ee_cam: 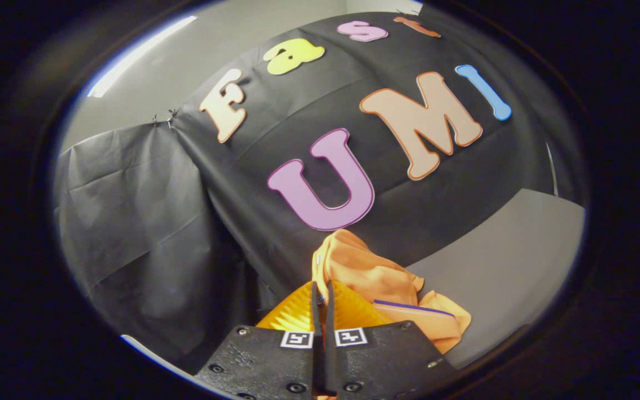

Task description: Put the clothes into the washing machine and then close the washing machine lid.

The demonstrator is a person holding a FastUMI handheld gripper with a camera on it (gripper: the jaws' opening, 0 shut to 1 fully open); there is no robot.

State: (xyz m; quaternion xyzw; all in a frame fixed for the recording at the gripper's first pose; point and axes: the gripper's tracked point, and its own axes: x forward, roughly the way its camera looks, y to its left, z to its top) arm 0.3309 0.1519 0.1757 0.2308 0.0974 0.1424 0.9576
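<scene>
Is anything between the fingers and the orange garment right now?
Nothing: in the gripper view the gripper is shut on the orange garment, its fingers pressed nearly together, the cloth bunched just ahead of them.

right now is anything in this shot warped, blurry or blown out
Gripper view: the fisheye bends the booth wall and the grey surface into curves; a bright strip of light glares above the wall; the orange cloth is sharp, pinched between the closed gripper; the gripper's near parts look slightly soft.
</scene>
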